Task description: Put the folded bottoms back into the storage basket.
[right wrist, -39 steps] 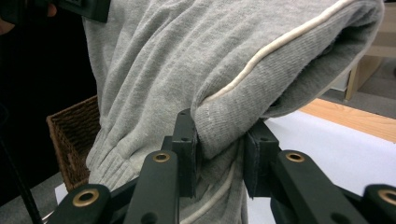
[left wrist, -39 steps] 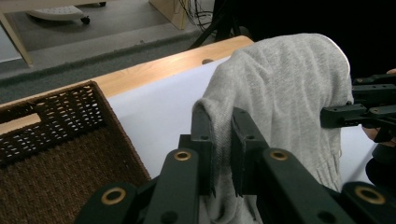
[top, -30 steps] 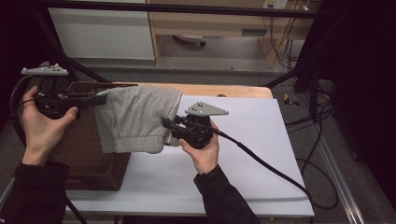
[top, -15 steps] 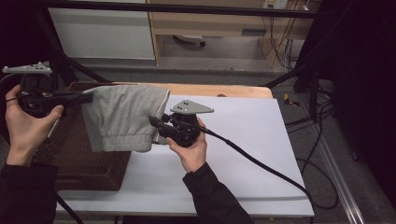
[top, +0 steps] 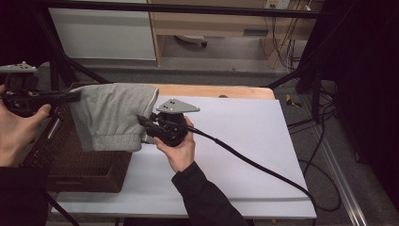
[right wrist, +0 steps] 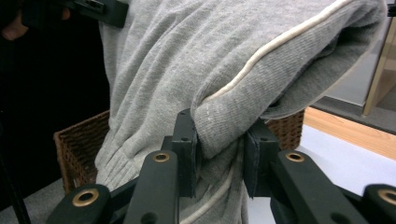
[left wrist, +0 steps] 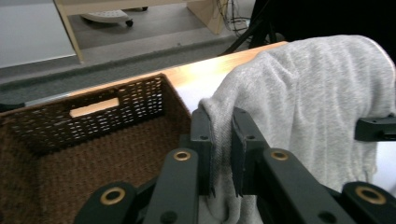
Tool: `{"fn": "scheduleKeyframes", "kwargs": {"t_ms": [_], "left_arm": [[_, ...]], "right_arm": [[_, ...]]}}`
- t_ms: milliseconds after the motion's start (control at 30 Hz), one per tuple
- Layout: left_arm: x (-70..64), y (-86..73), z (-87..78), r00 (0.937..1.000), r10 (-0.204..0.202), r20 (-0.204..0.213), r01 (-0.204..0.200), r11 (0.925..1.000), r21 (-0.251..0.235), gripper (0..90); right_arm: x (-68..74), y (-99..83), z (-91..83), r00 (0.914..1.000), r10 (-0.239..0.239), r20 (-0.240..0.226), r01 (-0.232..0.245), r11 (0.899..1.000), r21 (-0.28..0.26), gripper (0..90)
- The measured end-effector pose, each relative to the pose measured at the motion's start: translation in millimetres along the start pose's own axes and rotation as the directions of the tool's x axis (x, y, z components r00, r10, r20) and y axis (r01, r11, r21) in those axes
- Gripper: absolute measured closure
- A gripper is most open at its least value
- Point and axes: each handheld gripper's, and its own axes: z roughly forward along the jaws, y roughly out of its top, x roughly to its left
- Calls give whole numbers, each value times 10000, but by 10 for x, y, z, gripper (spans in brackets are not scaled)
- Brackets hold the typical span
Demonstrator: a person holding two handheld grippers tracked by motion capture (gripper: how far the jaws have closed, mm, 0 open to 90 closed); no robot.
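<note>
Over the white table (top: 244,155) and wicker basket (top: 70,160), left gripper (top: 70,96) and right gripper (top: 143,121) each clamp the grey garment (top: 110,115).

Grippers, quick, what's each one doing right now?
Left gripper: shut on the grey garment.
Right gripper: shut on the grey garment.

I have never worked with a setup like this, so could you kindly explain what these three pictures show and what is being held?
A person stands at a white-covered table with a hand-held two-jaw gripper in each hand. The high view looks down from above; the two gripper views come from small cameras riding on the grippers, looking along their black jaws. The left gripper and the right gripper each pinch one side of a folded grey garment, holding it up between them in the air. Below it, at the table's left side, stands a brown wicker basket. In the gripper views both pairs of jaws are closed on the fabric.
</note>
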Motion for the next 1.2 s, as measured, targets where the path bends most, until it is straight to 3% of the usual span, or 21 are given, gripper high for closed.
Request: {"fn": "scheduleKeyframes", "kwargs": {"t_ms": [733, 1200], "left_arm": [[355, -123, -183, 9959, -490, -764, 483, 9988, -121, 807], [487, -175, -252, 9922, -612, -1086, 597, 9981, -172, 806]], "right_arm": [[281, 16, 393, 9995, -251, -212, 252, 9997, 49, 706], [370, 13, 567, 9993, -218, -296, 220, 9997, 72, 705]]}}
